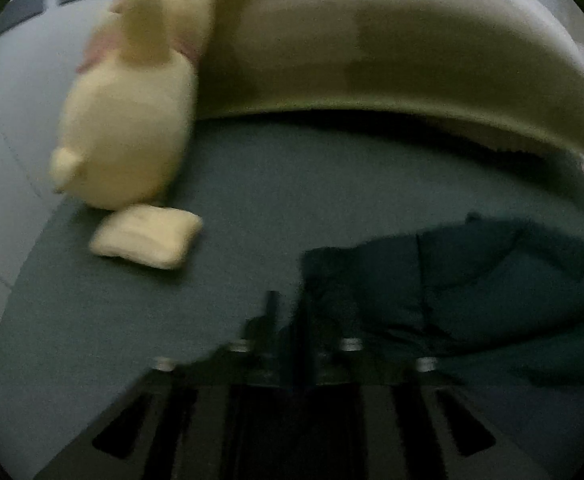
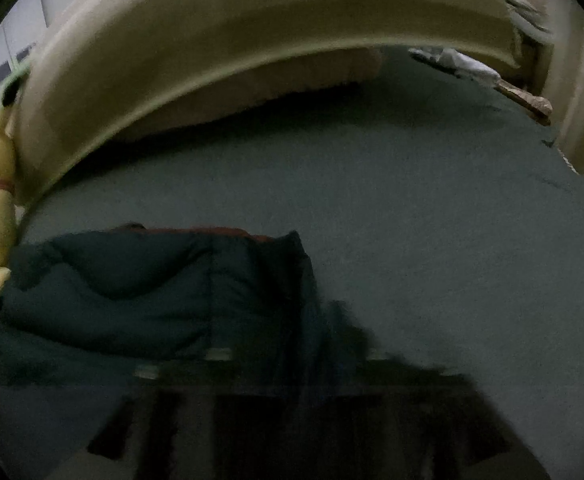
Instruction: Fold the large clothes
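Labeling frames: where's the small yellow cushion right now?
Left wrist view only: the small cushion lies on the grey-green bed sheet, left of centre, just below the yellow plush toy and left of the dark jacket.

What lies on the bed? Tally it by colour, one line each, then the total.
Dark green: 1, the jacket.
Pale yellow: 2, the plush toy and the small pillow.
Cream: 1, the blanket.
Total: 4.

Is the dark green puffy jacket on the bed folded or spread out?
Folded: the dark green puffy jacket lies as a compact bundle with doubled layers.
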Demonstrator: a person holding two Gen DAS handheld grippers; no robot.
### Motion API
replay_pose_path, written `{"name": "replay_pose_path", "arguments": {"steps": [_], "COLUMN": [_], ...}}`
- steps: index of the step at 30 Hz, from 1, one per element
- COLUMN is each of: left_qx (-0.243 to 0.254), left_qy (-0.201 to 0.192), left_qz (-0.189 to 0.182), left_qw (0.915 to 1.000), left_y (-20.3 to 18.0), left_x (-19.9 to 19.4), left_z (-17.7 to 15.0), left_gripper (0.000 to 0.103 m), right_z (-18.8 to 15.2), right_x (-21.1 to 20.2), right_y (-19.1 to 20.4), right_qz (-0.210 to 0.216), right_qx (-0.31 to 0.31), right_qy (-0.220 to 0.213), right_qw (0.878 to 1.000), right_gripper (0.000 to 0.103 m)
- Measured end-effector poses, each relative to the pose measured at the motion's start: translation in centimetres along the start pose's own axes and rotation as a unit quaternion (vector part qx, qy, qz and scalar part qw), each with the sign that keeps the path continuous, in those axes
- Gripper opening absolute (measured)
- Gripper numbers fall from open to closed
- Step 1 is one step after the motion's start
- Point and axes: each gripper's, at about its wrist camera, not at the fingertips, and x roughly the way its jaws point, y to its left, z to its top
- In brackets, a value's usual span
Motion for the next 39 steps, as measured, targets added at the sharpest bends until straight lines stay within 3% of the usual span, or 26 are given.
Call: {"name": "replay_pose_path", "arguments": {"steps": [1, 4, 6, 10, 14, 18, 23, 32, 34, 39], "left_qx": [-0.016, -0.033, -0.011, 0.05, 0.089, 0.093, 0.07, 0.085, 0.072, 0.023], "left_qy": [-0.02, -0.11, -0.132, -0.125, -0.086, -0.02, 0.002, -0.001, -0.013, -0.083], "left_qz": [0.002, 0.014, 0.002, -0.05, -0.046, -0.036, -0.04, -0.019, -0.028, -0.043], "left_qw": [0.9997, 0.9933, 0.9912, 0.9896, 0.9912, 0.9948, 0.9968, 0.9962, 0.9969, 0.9954], "left_y": [0.5, 0.3, -1.6, -7.3, -11.5, -12.4, -11.9, -12.2, -11.0, -5.7], "left_x": [-1.5, -6.5, -8.6, -9.0, -5.9, -1.6, 0.3, 0.8, -0.6, -7.8], "left_z": [0.3, 1.1, 1.4, 0.1, -1.5, -2.1, -2.4, -2.9, -2.7, -4.5], "left_gripper": [0.06, 0.071, 0.071, 0.071, 0.071, 0.074, 0.081, 0.083, 0.082, 0.082], "right_z": [-0.3, 0.2, 0.4, -0.2, -1.7, -2.7, -2.8, -1.9, -1.7, -3.4], "right_x": [-1.4, -5.0, -6.6, -6.3, -3.6, -0.4, 2.0, 3.8, 2.1, -6.2], "right_y": [-0.3, 0.2, 1.5, 6.2, 8.6, 9.7, 10.1, 9.8, 9.0, 6.5], "right_qz": [-0.012, -0.013, 0.003, 0.013, -0.003, -0.016, -0.031, -0.039, -0.034, 0.005], "right_qx": [0.006, 0.015, 0.013, -0.042, -0.053, -0.052, -0.055, -0.05, -0.041, -0.012], "right_qy": [-0.024, -0.08, -0.098, -0.1, -0.1, -0.06, -0.032, -0.004, -0.009, -0.082], "right_qw": [1.0, 0.997, 0.995, 0.994, 0.994, 0.997, 0.997, 0.998, 0.999, 0.997], "right_gripper": [0.093, 0.093, 0.093, 0.093, 0.093, 0.093, 0.094, 0.102, 0.101, 0.102]}}
